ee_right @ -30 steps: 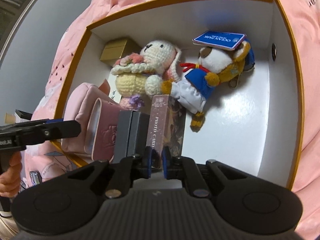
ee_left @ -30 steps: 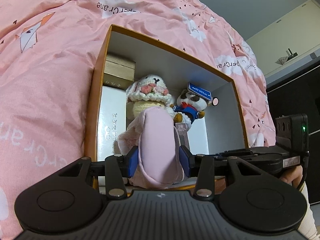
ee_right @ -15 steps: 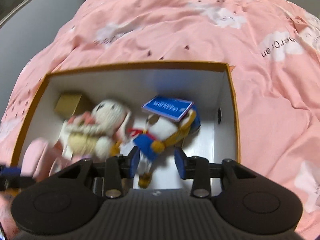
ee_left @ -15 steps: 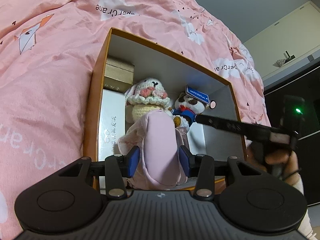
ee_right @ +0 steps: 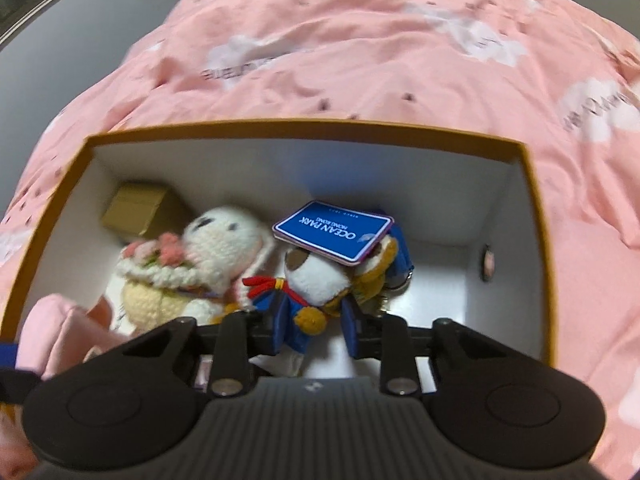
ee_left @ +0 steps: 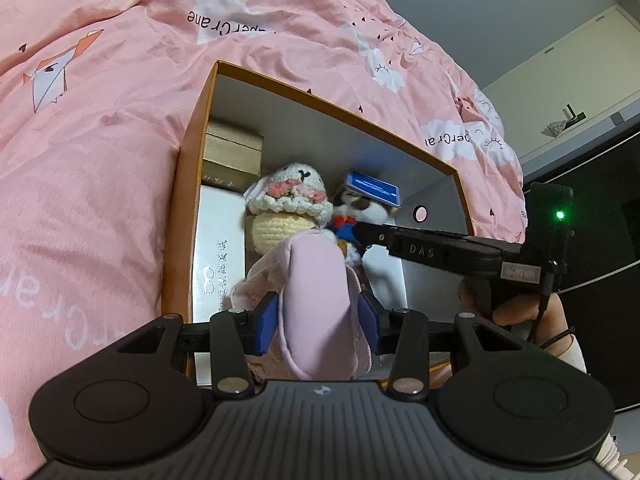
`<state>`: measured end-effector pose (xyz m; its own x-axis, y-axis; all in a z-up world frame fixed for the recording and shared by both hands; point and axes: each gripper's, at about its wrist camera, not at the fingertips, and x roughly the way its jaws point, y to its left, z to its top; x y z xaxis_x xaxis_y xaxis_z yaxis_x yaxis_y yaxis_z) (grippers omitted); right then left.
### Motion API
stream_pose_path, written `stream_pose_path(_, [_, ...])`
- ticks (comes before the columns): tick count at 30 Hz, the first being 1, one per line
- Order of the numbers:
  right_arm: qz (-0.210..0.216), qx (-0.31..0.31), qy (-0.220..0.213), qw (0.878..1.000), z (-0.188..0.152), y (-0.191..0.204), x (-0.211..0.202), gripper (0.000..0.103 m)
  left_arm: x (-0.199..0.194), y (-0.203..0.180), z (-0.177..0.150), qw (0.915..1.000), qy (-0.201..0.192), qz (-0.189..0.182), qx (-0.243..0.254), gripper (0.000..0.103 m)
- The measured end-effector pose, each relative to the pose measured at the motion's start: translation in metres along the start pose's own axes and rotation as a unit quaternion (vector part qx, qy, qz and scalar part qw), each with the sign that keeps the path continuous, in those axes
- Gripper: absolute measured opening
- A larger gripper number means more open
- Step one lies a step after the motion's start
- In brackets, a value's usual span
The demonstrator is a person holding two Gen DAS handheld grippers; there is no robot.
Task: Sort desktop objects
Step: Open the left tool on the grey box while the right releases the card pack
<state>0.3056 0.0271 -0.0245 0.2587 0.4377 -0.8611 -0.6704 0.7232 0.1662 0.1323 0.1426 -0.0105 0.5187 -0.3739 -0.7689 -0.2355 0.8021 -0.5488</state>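
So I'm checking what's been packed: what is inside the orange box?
The orange box holds a crocheted bunny, a panda toy with a blue tag, a gold box and a pink pouch. Anything beneath them is covered.

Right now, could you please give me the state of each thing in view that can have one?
Orange box: open, no lid on it.
Pink pouch: clamped between the left gripper's jaws at the box's near edge.
Right gripper: jaws apart and just closing, empty, above the sailor plush.
Sailor plush: lying in the box, blue tag on its head.
Crochet bunny: lying beside it.
Gold box: closed.
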Motion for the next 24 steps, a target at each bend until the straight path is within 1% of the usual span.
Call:
stream_pose_path(3, [0.024, -0.045, 0.001, 0.999, -0.002, 0.012, -0.001, 0.026, 0.000, -0.001, 0.000, 1.0000, 0.000, 0.002, 0.000, 0.049])
stream_pose_path(5, [0.020, -0.068, 0.005, 0.998, -0.001, 0.019, 0.002, 0.026, 0.001, -0.002, 0.001, 1.0000, -0.001, 0.002, -0.001, 0.049])
stream_pose_path(6, [0.017, -0.068, 0.007, 0.997, 0.000, 0.019, 0.003, 0.026, 0.001, -0.002, 0.001, 1.0000, -0.001, 0.003, -0.001, 0.049])
stream_pose_path(11, [0.025, -0.028, 0.018, 0.999, 0.003, 0.009, 0.011, 0.026, 0.002, -0.002, 0.001, 1.0000, -0.002, 0.005, -0.003, 0.049])
stream_pose_path(12, [0.026, -0.025, 0.017, 0.999, 0.002, 0.008, 0.010, 0.028, 0.002, -0.002, 0.001, 1.0000, -0.002, 0.005, -0.003, 0.049])
stream_pose_path(13, [0.026, -0.023, 0.018, 0.999, 0.001, 0.008, 0.008, 0.031, 0.002, -0.001, 0.001, 1.0000, -0.002, 0.004, -0.003, 0.049])
stream_pose_path(14, [0.026, -0.020, 0.021, 0.999, 0.001, 0.006, 0.005, 0.033, 0.002, 0.000, 0.001, 1.0000, -0.002, 0.004, -0.003, 0.049])
stream_pose_path(18, [0.030, 0.002, 0.032, 0.999, -0.003, -0.004, -0.006, 0.033, 0.001, 0.001, 0.001, 1.0000, -0.002, 0.003, -0.003, 0.049])
stream_pose_path(20, [0.030, 0.000, 0.045, 0.999, -0.008, -0.007, -0.013, 0.033, 0.000, 0.002, 0.000, 1.0000, -0.003, 0.002, -0.004, 0.049])
stream_pose_path(21, [0.028, -0.005, 0.052, 0.998, -0.012, -0.007, -0.016, 0.030, 0.000, 0.002, 0.000, 1.0000, -0.003, 0.002, -0.004, 0.049])
stream_pose_path(22, [0.023, -0.013, 0.059, 0.998, -0.016, -0.007, -0.018, 0.025, 0.000, 0.003, 0.000, 1.0000, -0.003, 0.002, -0.005, 0.049])
stream_pose_path(24, [0.007, -0.038, 0.078, 0.996, -0.024, -0.004, -0.021, 0.021, 0.000, 0.003, 0.000, 1.0000, -0.004, 0.002, -0.005, 0.049])
